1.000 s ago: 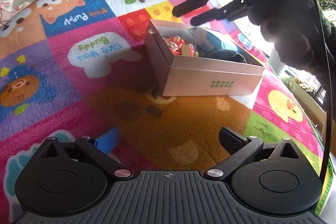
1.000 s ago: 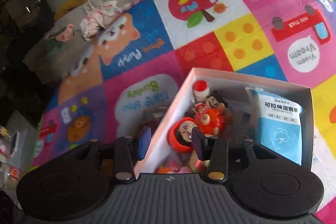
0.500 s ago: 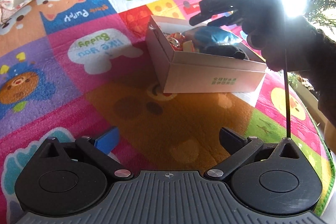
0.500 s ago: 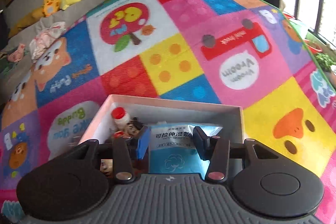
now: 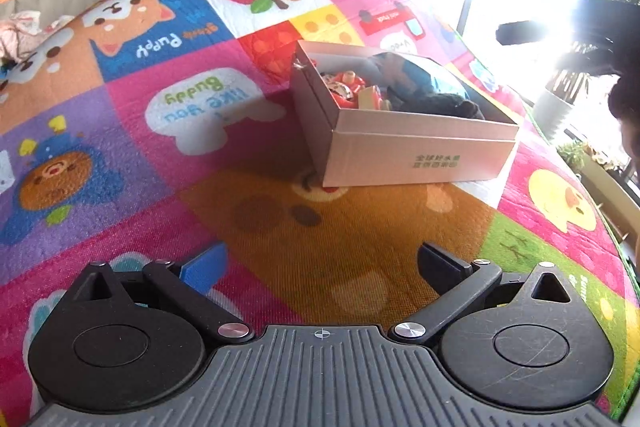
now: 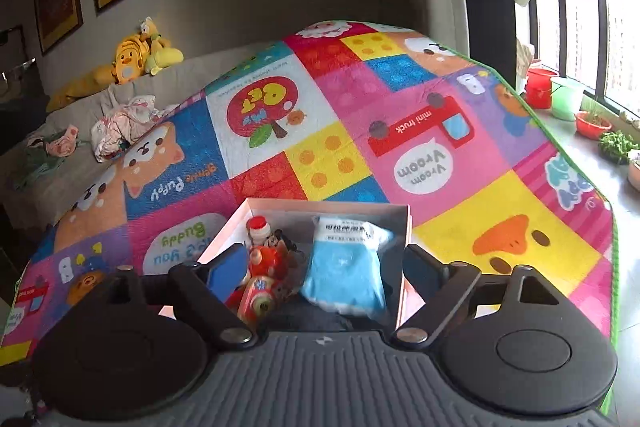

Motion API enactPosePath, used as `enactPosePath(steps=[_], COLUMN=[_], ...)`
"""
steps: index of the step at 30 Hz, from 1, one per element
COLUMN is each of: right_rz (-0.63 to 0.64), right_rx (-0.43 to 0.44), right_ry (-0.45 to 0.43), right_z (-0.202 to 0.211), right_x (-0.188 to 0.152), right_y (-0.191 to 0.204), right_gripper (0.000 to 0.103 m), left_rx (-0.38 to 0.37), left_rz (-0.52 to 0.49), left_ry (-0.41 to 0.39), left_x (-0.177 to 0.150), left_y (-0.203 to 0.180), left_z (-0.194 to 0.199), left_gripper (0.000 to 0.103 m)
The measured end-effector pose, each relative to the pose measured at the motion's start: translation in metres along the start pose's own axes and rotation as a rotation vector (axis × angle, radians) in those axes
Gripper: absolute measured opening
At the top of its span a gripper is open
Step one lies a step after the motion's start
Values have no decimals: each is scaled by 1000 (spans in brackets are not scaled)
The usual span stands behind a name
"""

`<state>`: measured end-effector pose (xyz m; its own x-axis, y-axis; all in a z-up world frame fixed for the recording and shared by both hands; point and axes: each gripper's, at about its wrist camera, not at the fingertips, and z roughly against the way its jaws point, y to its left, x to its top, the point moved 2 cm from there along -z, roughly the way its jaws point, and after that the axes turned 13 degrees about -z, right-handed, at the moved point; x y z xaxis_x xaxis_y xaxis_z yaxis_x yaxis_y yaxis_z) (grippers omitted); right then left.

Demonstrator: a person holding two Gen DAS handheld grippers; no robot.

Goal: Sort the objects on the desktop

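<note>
A white cardboard box point(image 5: 416, 155) sits on the colourful play mat point(image 5: 200, 155). It also shows in the right wrist view point(image 6: 328, 207). Inside lie red toy figures point(image 6: 268, 259), a blue wet-wipe pack point(image 6: 344, 275) and a dark item point(image 5: 440, 105). My left gripper point(image 5: 322, 261) is open and empty, low over the mat in front of the box. My right gripper point(image 6: 326, 267) is open and empty, raised above the box. In the left wrist view it appears as a dark shape at the far right point(image 5: 520, 33).
Plush toys point(image 6: 136, 59) and crumpled clothes point(image 6: 120, 125) lie on a grey sofa beyond the mat. Plant pots and buckets point(image 6: 560, 99) stand on the window ledge at the right. Framed pictures hang on the back wall.
My right gripper has opened wide and lifted up and back from the box, away to the right. The left gripper has stayed still and open.
</note>
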<state>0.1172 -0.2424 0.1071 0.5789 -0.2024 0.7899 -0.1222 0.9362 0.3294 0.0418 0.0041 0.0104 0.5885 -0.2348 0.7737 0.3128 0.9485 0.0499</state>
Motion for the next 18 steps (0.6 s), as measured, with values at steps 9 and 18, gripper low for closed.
enactPosePath(steps=[9, 18], right_rz=[-112, 26], right_rx=[-118, -212], right_ry=[142, 142], right_z=[18, -24], right_x=[-114, -121], right_y=[-16, 19], right_gripper=[103, 103], left_rx=[164, 191], left_rz=[-111, -60], left_ry=[-8, 43], left_x=[1, 6], left_y=[-22, -17], left_z=[-15, -42], left_gripper=[103, 103])
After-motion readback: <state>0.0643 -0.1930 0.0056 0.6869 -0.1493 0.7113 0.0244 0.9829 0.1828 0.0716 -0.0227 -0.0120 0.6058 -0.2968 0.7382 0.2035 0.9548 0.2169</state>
